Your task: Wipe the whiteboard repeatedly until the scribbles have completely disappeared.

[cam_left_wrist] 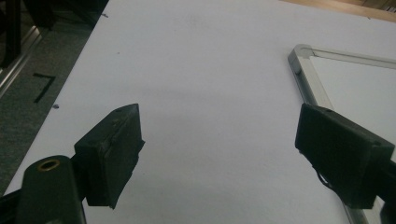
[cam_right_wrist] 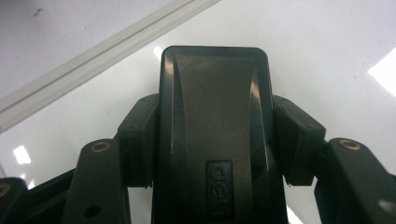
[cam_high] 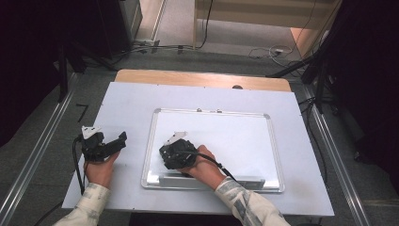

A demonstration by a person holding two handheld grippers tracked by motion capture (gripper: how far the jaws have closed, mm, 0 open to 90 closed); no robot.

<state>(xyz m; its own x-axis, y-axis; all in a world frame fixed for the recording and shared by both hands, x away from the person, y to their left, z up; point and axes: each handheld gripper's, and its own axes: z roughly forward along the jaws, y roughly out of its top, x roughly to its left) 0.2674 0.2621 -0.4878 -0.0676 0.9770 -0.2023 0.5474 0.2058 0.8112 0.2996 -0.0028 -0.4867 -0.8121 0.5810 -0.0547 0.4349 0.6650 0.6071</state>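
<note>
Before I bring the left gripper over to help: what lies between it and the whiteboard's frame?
Bare white table, as the high view shows, between left gripper and whiteboard.

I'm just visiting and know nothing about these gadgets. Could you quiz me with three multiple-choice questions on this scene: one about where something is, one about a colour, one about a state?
1. Where is the right gripper?
A. Over the whiteboard
B. On the floor
C. Over the bare wooden table edge

2. What colour is the eraser that the right gripper holds?
A. Red
B. Black
C. Yellow

3. How do the jaws of the left gripper stand?
A. Clamped on a pen
C. Clamped on the whiteboard's frame
B. Wide apart with nothing between them

Answers:
1 A: the high view shows it above the board's lower left part.
2 B: the right gripper view shows a black block pinched between the two pads.
3 B: the left gripper view shows only the white table sheet between the jaws.
</note>
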